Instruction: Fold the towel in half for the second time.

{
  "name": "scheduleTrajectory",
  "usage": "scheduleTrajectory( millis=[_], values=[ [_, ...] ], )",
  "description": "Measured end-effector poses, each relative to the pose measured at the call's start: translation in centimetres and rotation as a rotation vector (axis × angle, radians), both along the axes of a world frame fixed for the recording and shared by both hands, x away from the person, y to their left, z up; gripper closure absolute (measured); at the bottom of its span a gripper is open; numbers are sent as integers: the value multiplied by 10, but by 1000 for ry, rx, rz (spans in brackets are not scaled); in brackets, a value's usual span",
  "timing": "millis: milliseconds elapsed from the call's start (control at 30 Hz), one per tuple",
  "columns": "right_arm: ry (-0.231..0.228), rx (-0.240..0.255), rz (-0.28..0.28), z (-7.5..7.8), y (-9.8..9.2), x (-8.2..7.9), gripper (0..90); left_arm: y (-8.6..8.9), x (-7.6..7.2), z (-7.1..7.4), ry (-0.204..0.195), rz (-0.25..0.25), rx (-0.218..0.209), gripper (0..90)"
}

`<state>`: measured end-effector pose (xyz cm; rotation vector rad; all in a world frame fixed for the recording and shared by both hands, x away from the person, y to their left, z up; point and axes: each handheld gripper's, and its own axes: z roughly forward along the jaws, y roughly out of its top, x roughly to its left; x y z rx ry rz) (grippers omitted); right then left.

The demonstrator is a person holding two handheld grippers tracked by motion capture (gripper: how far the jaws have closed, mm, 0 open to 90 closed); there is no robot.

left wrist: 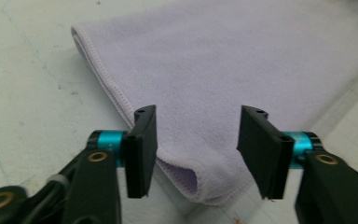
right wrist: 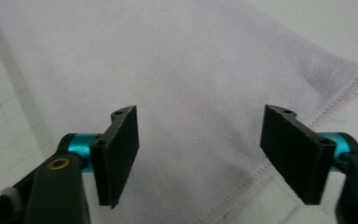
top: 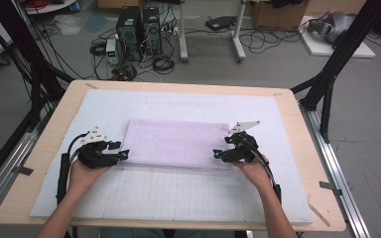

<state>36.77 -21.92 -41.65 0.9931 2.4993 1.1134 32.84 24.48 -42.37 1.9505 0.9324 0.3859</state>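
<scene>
Room first: I see grey floor, black frame struts on both sides, two computer towers [top: 139, 30] amid cables beyond the table [top: 44, 148]. One wooden table, one white gridded mat [top: 178, 198] over it. One folded lilac towel [top: 178, 143] lies flat at the mat's centre. Two tongs. Left tongs [top: 121, 154] sit at the towel's near left corner, jaws apart, the folded corner between them, not pinched. Right tongs [top: 217, 154] sit at the near right corner, jaws wide over the hem, gripping nothing.
</scene>
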Motion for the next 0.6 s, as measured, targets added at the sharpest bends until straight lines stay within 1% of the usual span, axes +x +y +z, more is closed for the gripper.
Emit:
scheduleTrajectory(
  millis=[100,167,200,267,367,400,467,500,600],
  values=[
    [-8,11,3,6,0,-6,197,-1,-7,4,-16,-3,2,372],
    [-16,36,8,10,0,-10,182,-1,-10,4,-15,-7,7,327],
    [-23,40,12,11,0,-11,180,-1,-11,5,-13,-21,6,324],
    [-30,46,18,14,-1,-14,173,-1,-13,7,-15,-28,0,320],
    [-12,37,18,15,-5,-16,156,-1,-17,10,-24,-34,-15,281],
    [-1,43,17,15,-6,-17,151,-1,-19,11,-26,-33,-15,266],
    [-6,52,16,16,-8,-18,148,0,-22,13,-34,-28,-11,236],
    [-15,63,18,17,-9,-20,148,1,-22,13,-35,-29,-9,223],
    [-21,76,17,17,-11,-25,148,1,-25,15,-35,-24,0,207]
  ],
)
